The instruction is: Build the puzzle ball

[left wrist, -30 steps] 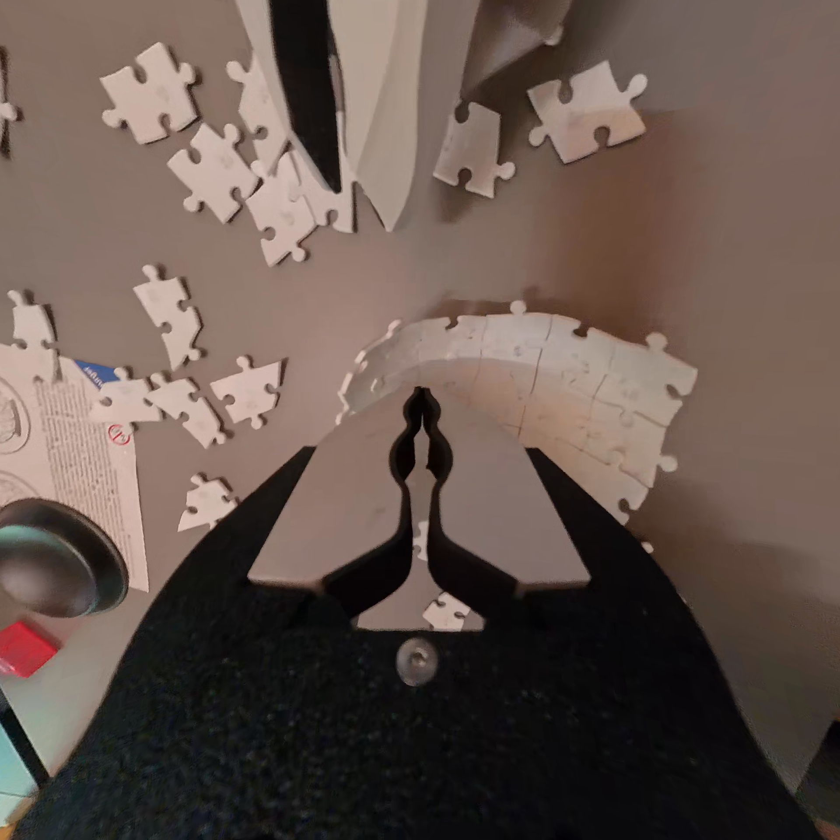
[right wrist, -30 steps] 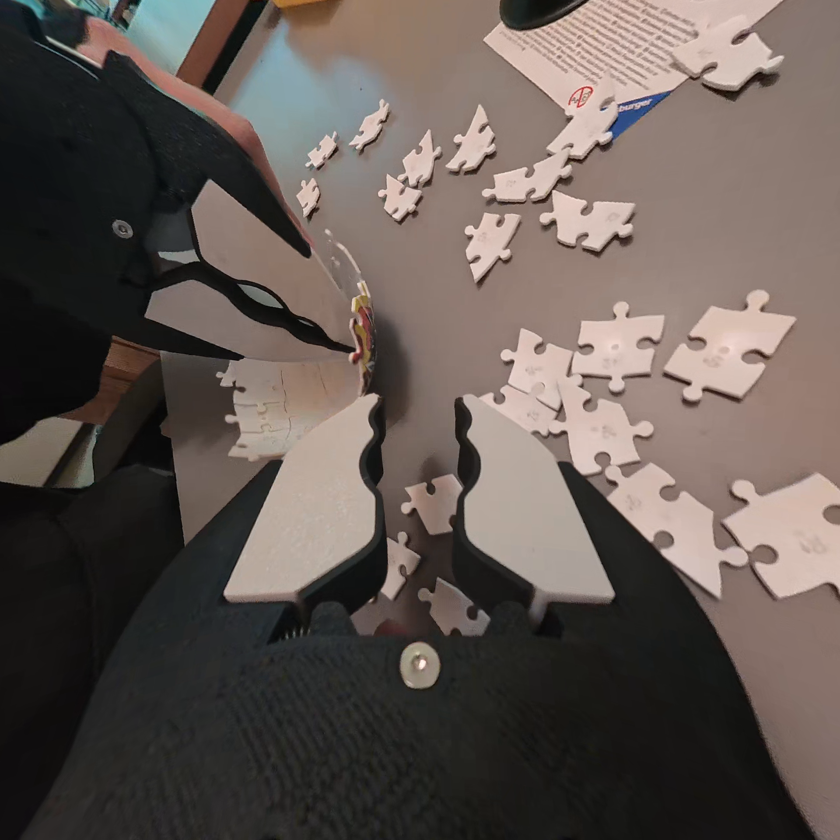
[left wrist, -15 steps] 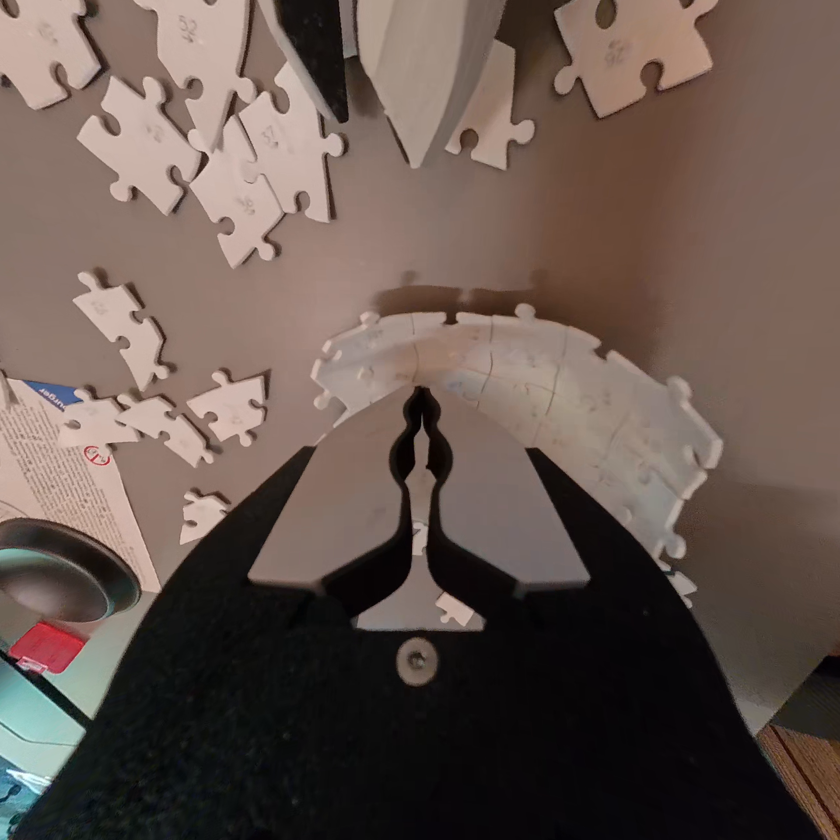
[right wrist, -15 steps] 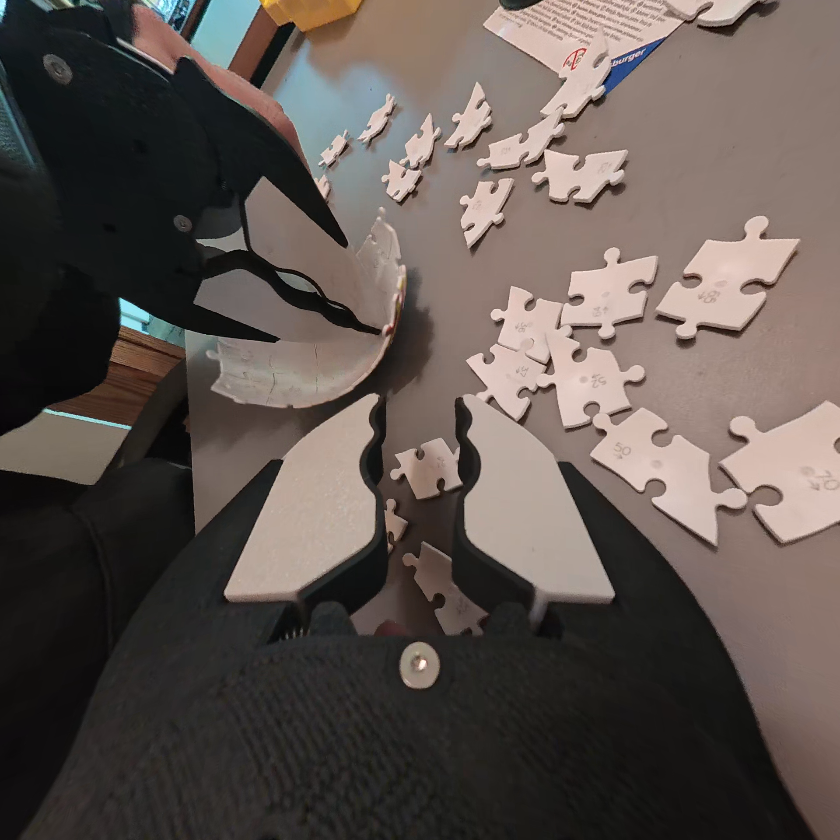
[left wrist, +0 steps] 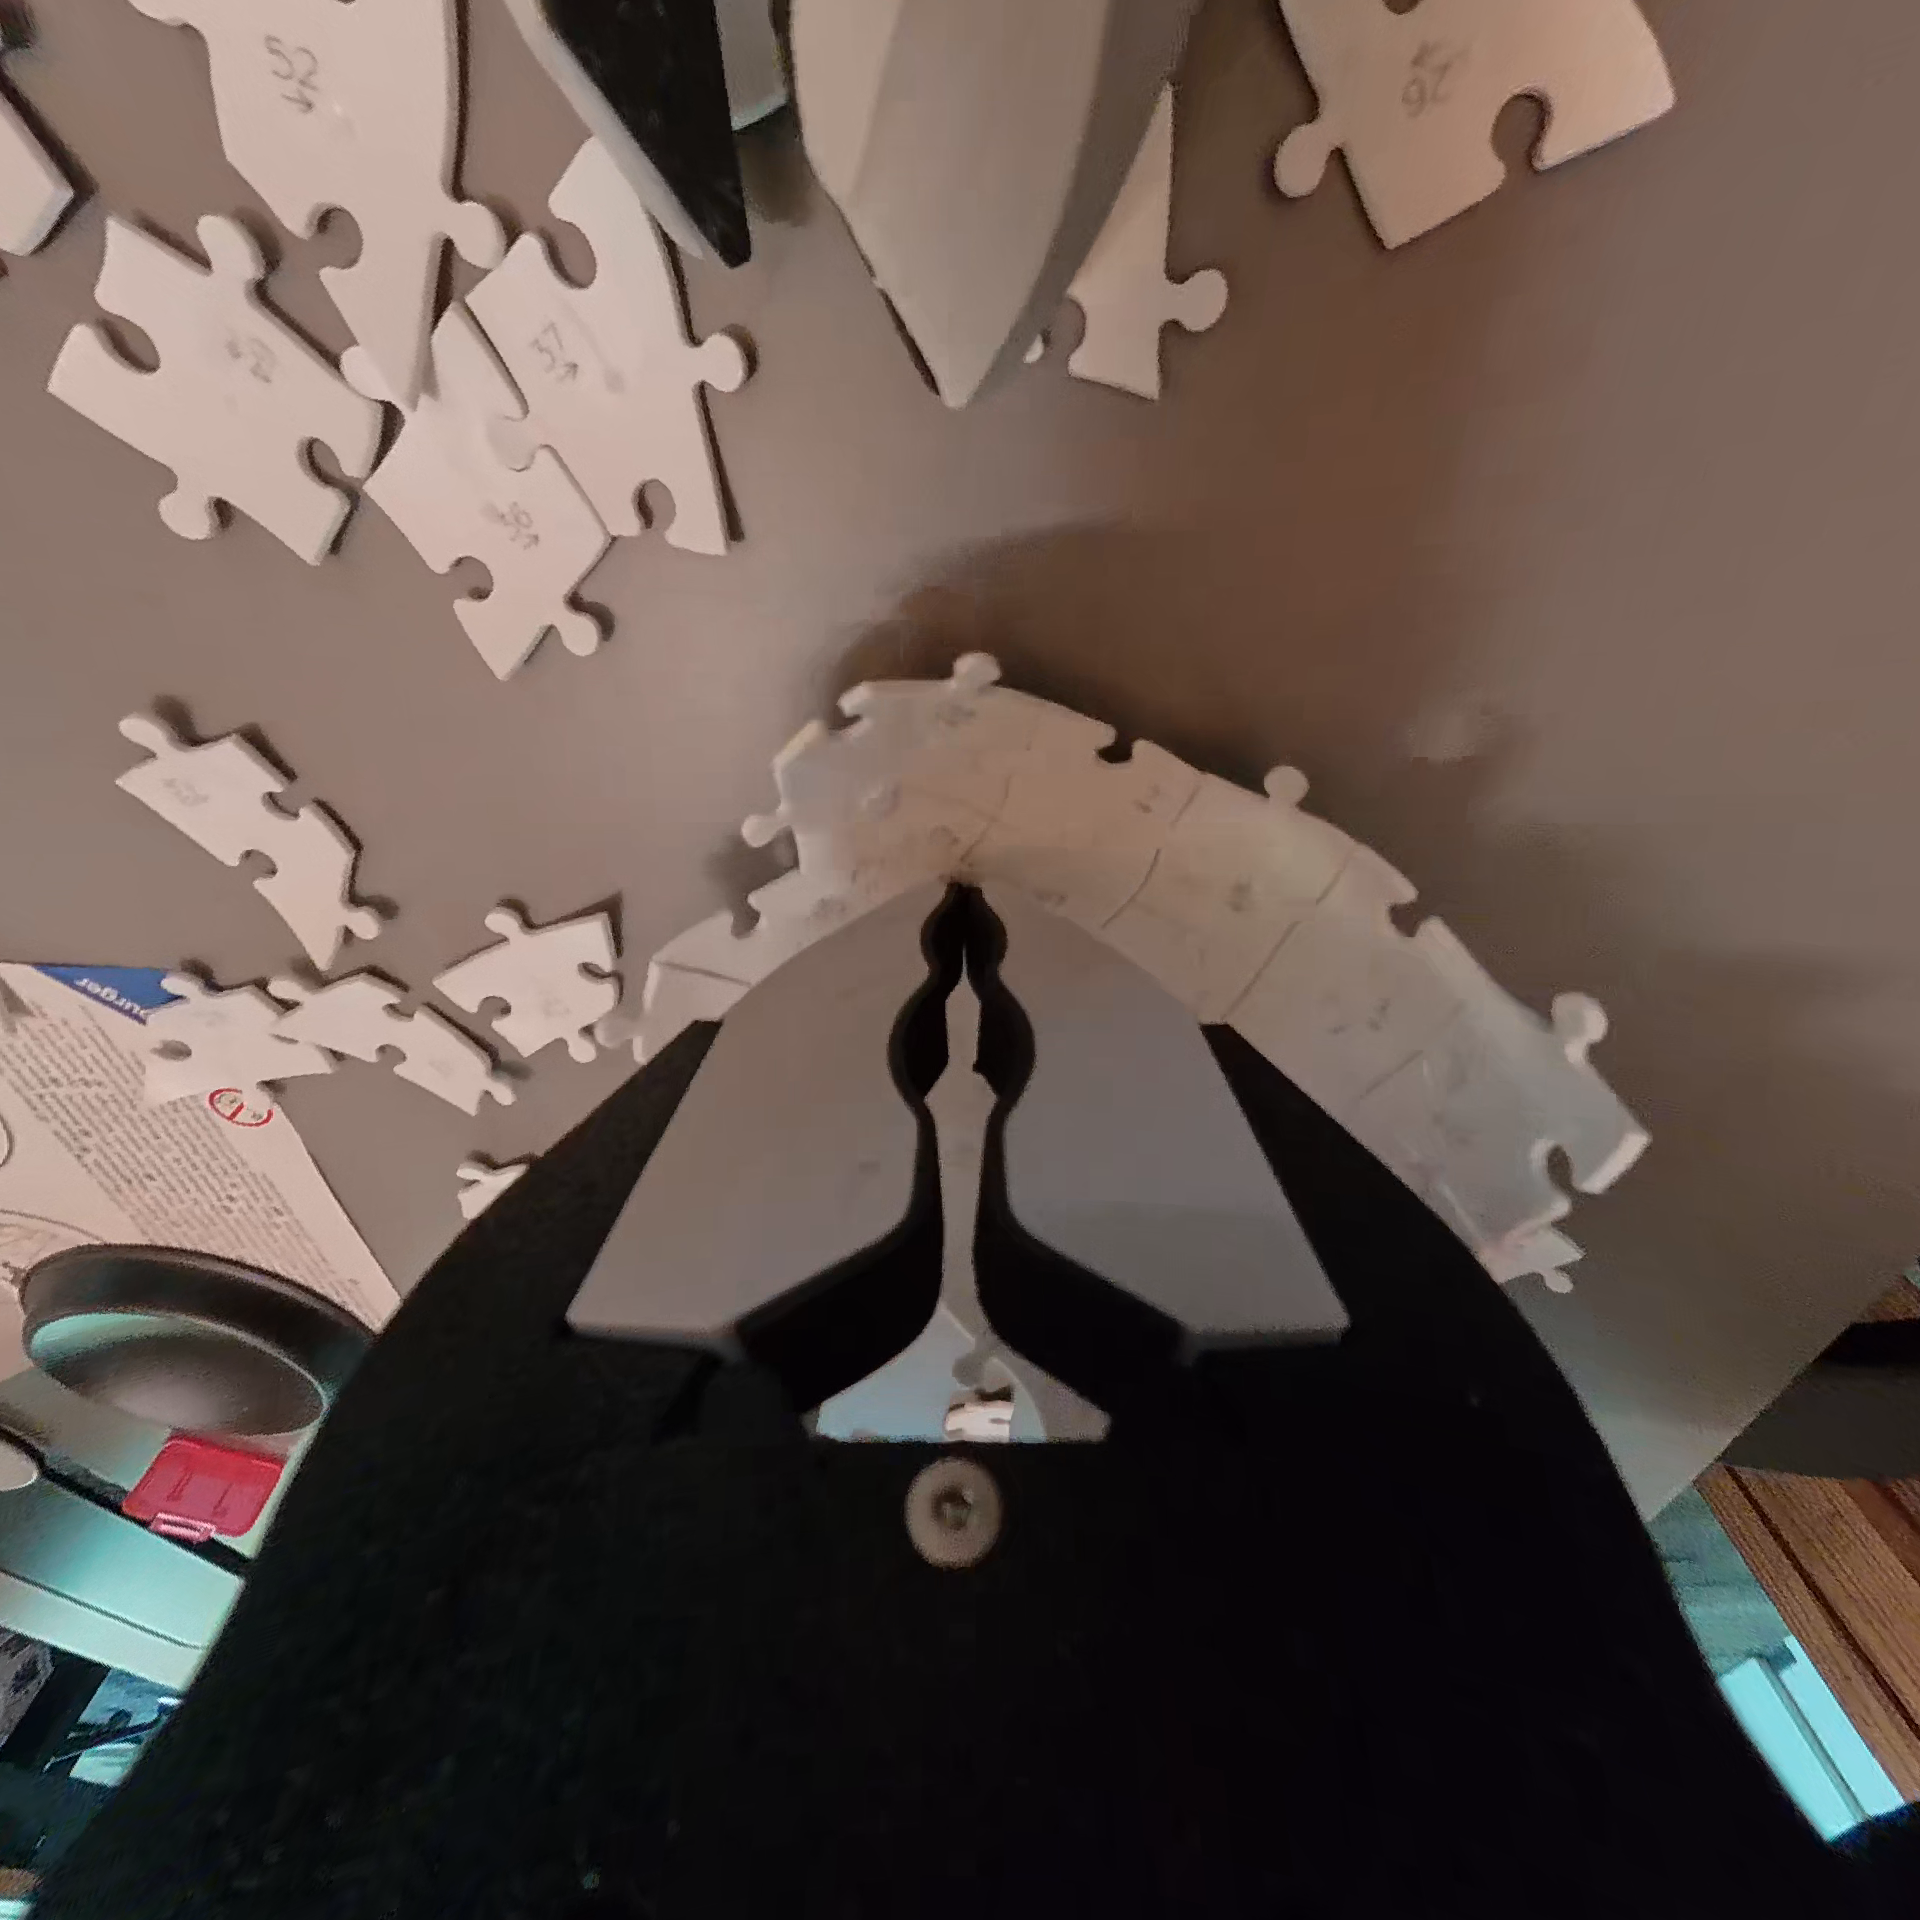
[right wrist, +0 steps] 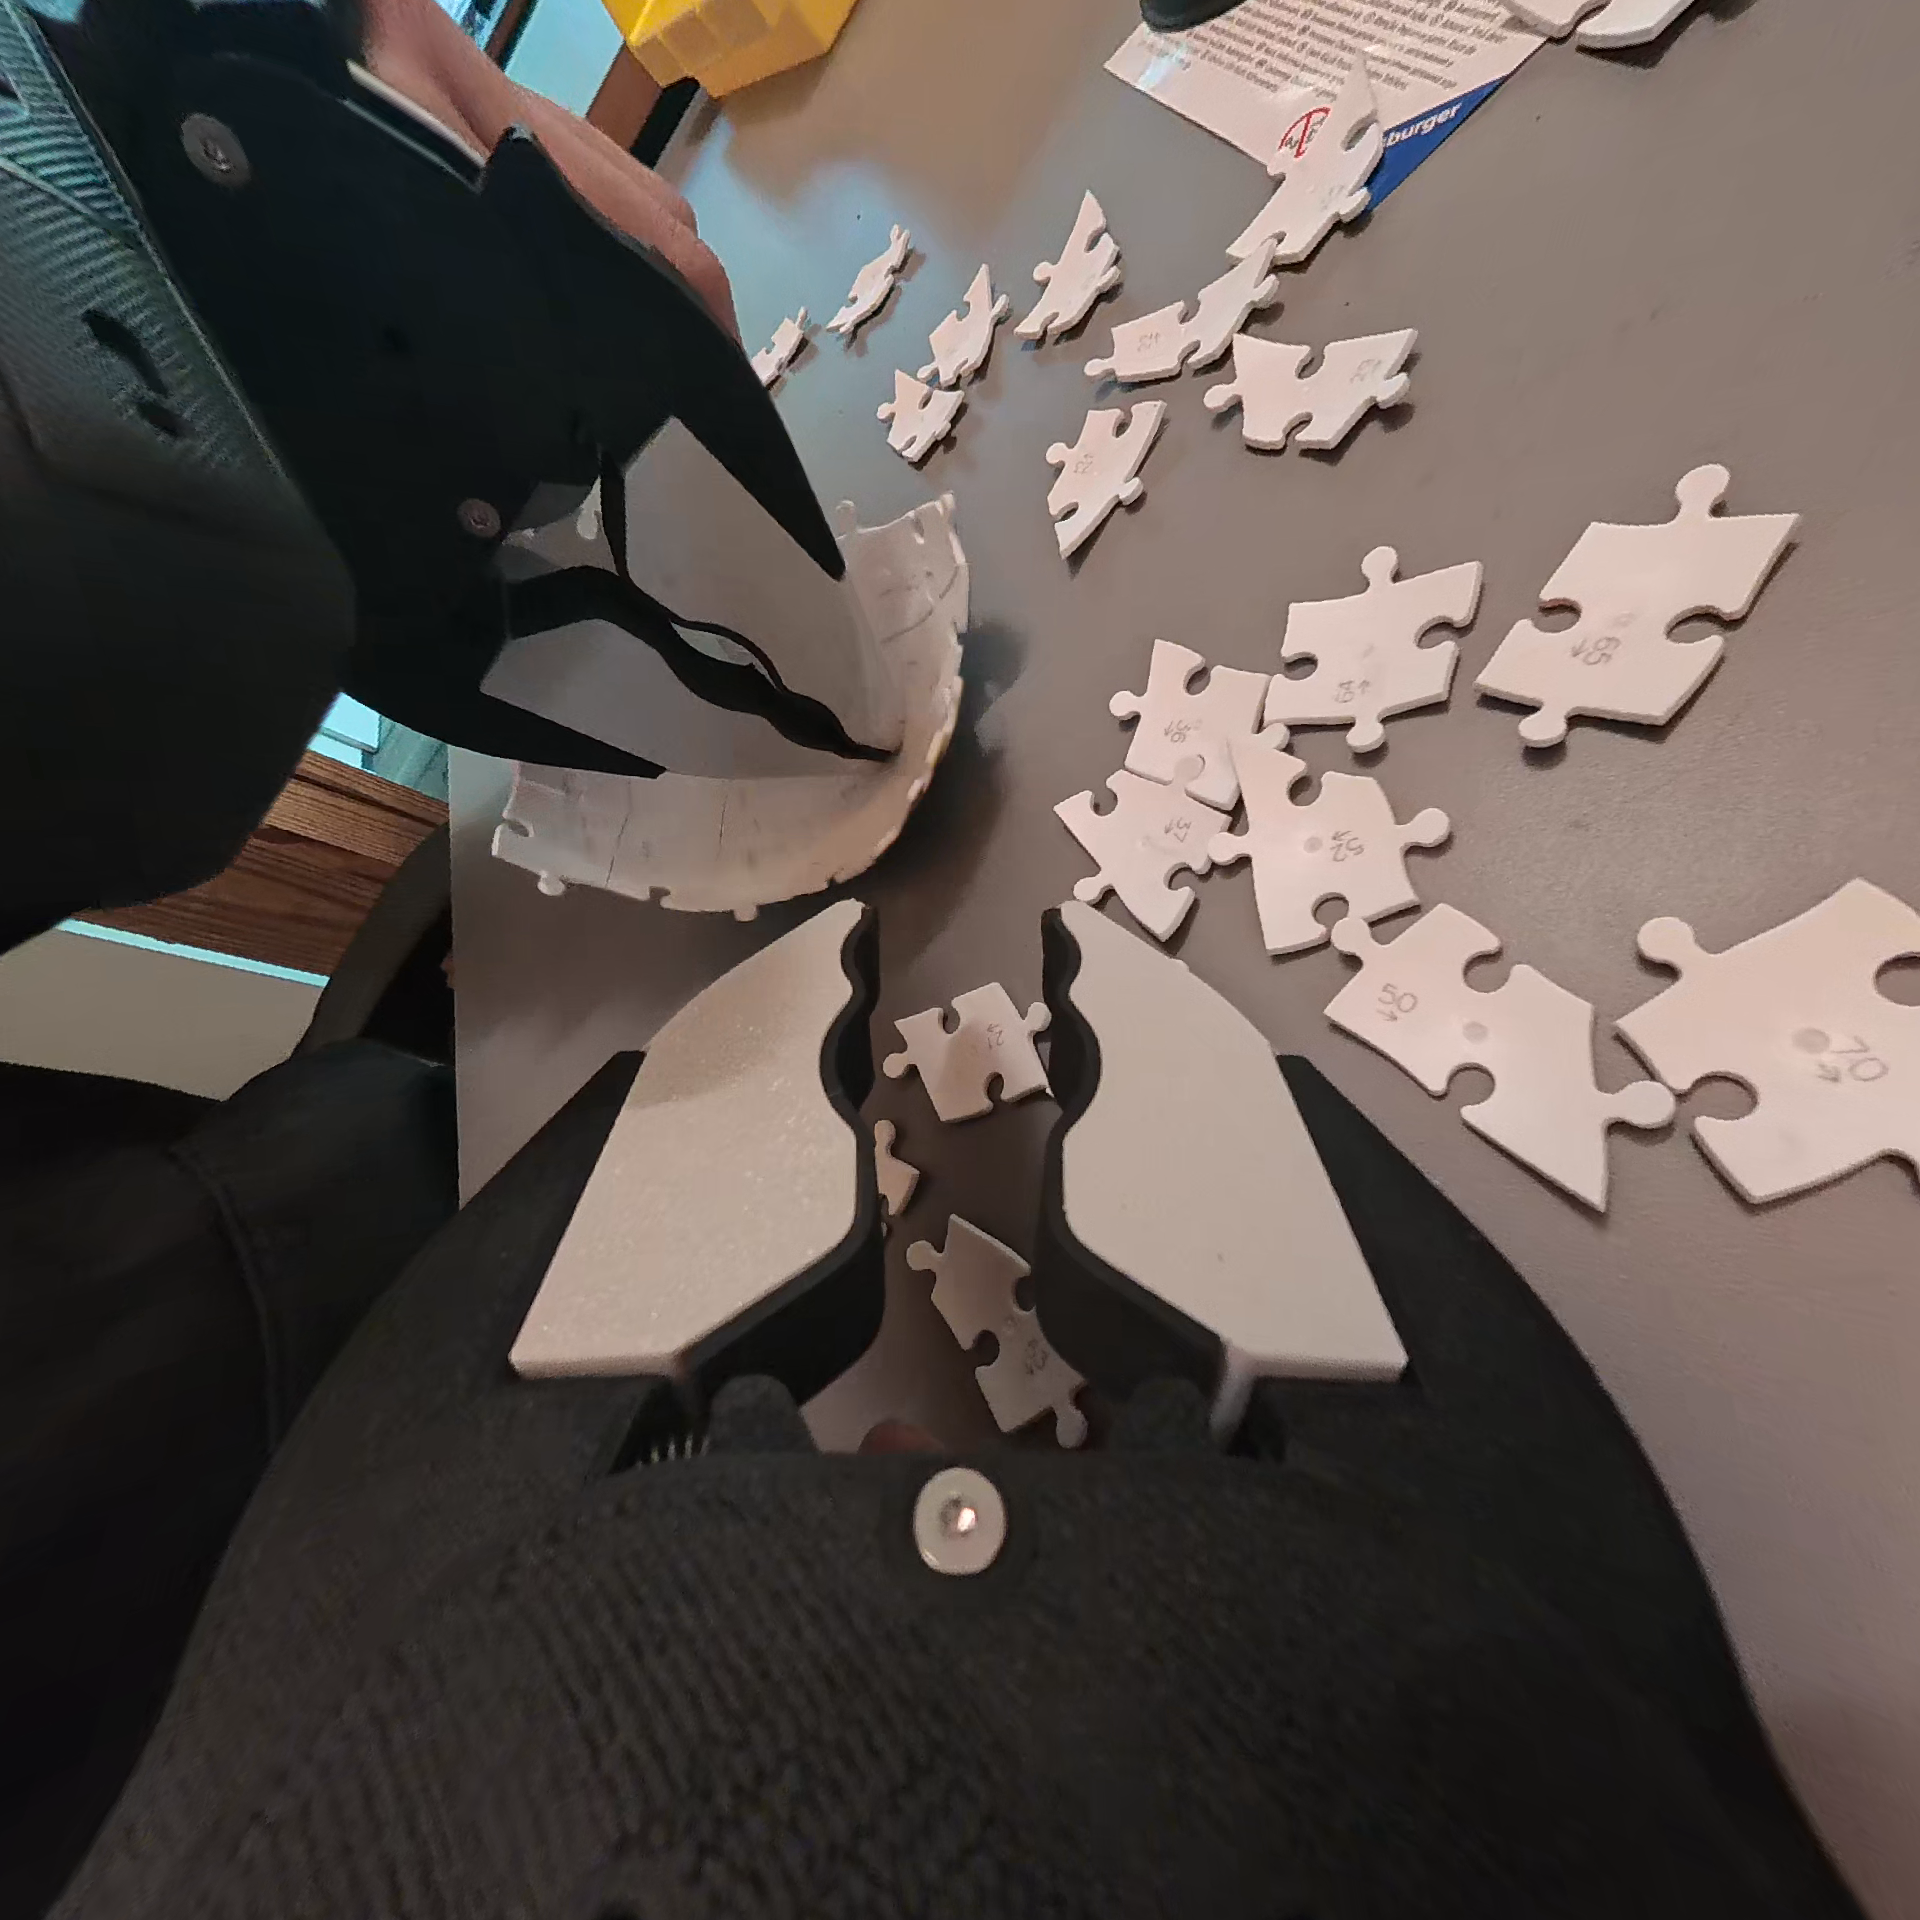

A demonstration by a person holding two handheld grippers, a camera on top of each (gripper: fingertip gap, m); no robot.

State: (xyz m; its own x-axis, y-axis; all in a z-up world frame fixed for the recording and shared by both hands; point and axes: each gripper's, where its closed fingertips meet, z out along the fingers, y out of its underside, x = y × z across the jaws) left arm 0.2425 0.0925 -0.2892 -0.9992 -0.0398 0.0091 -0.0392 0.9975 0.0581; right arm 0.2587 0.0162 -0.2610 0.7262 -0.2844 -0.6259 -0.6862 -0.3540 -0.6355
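Fabric of the right gripper [right wrist: 956, 914] fills the lower frame of its view; its jaws are held apart with nothing pinched, and a small white puzzle piece [right wrist: 971, 1049] is seen lying flat on the grey bench [right wrist: 1558, 208] between the fingers, apparently untouched by either pad. Just beyond, at centre left, a curved band of joined pieces [right wrist: 727, 831] is kept lifted and tilted by the left gripper [right wrist: 868, 750], whose tips are closed on its edge. In the left wrist view that pinch [left wrist: 961, 891] sits mid-frame, though the contact is slightly blurred. The band [left wrist: 1195, 862] is probably held so that its open edge is presented. Loose pieces [right wrist: 1330, 852] are scattered face-down at right, and a printed sheet [right wrist: 1299, 52] lies at the upper right.
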